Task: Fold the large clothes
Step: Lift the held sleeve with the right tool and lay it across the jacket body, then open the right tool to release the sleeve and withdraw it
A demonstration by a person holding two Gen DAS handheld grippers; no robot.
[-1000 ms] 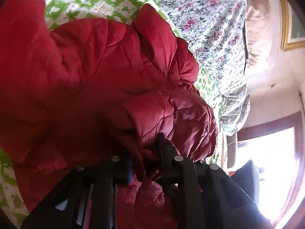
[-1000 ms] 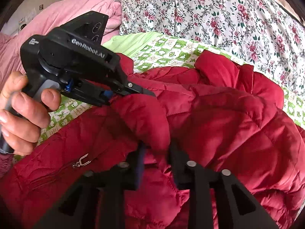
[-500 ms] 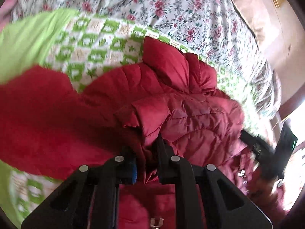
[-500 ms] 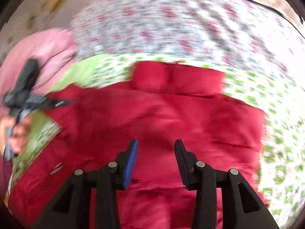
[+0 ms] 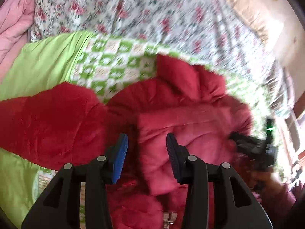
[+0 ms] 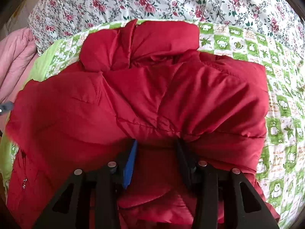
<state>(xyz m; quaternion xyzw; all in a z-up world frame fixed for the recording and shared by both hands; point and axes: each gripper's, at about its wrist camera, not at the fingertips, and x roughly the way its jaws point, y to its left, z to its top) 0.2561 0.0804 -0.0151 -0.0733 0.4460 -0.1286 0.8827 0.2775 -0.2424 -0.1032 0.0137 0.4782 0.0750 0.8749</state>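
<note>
Left gripper [image 5: 145, 148]: its jaws have just been opening and are now standing apart in the lower middle of the left wrist view; a fold of the red jacket [image 5: 190, 133] is lying behind the gap, but the pads are pressing on nothing, so the grip is released.
Left pads: the blue pad [image 5: 119, 158] is sitting at lower left of centre, the black one opposite it, both clear of the fabric.
Right gripper [image 6: 155, 152]: its jaws have just been opening a little and are standing apart at the bottom centre of the right wrist view; the fingertips are disappearing under a puffed ridge of the jacket, so whether they are touching it I cannot tell.
Red jacket [image 6: 143, 99]: it is lying spread across the green checked blanket [image 6: 276, 114], filling the middle of both views, collar toward the top.
Floral sheet [image 6: 152, 0]: it is running along the top of the frame.
Pink quilt [image 5: 13, 22]: it is bunching at the upper left.
</note>
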